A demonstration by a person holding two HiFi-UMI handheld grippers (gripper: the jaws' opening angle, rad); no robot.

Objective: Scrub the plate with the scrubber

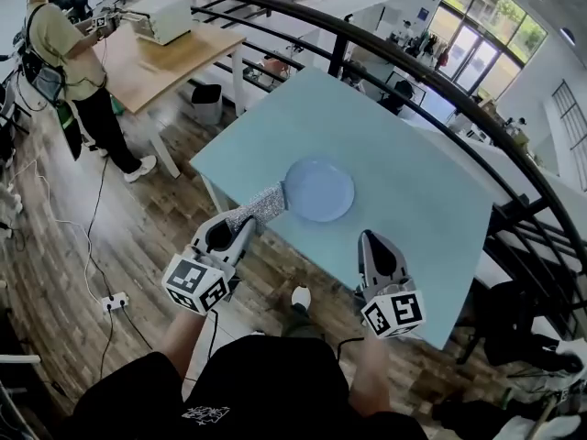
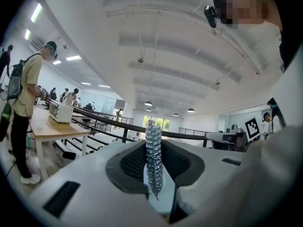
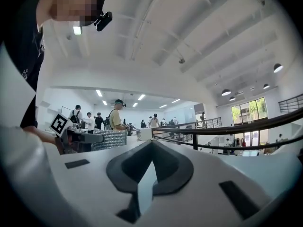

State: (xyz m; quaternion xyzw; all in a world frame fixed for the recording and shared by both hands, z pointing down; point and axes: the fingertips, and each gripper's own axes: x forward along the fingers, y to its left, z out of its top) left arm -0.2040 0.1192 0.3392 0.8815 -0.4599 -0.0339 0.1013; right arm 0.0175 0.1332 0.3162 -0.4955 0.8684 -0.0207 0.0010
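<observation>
While the left hand-held gripper [image 1: 246, 226] squeezes a shiny silver scrubber [image 1: 265, 205], the right hand-held gripper [image 1: 367, 237] holds nothing. In the left gripper view the jaws are shut tight on the scrubber. It stands on its thin edge between them and sticks out past their tips. In the right gripper view the two jaws are pressed together with nothing between them.

A round, pale blue plate [image 1: 321, 191] lies flat near the middle of a light blue worktop [image 1: 413, 177]. The plate is bare. From the head view, the far end of the scrubber meets the left rim of the plate. I cannot tell if it really presses on the plate. The right hand-held gripper is over the near edge of the worktop, in front of the plate and a bit to its right, and it does not touch the plate. Both hand-held grippers point away from the person who holds them, toward the plate.

A curved black rail [image 1: 413, 67] runs behind the worktop. On the far left a person [image 1: 69, 53] in a pale yellow shirt stands at a second worktop [image 1: 179, 62] made of wood, with a white box [image 1: 163, 16] on it. A white power strip [image 1: 115, 302] lies on the wooden floor [image 1: 138, 218].
</observation>
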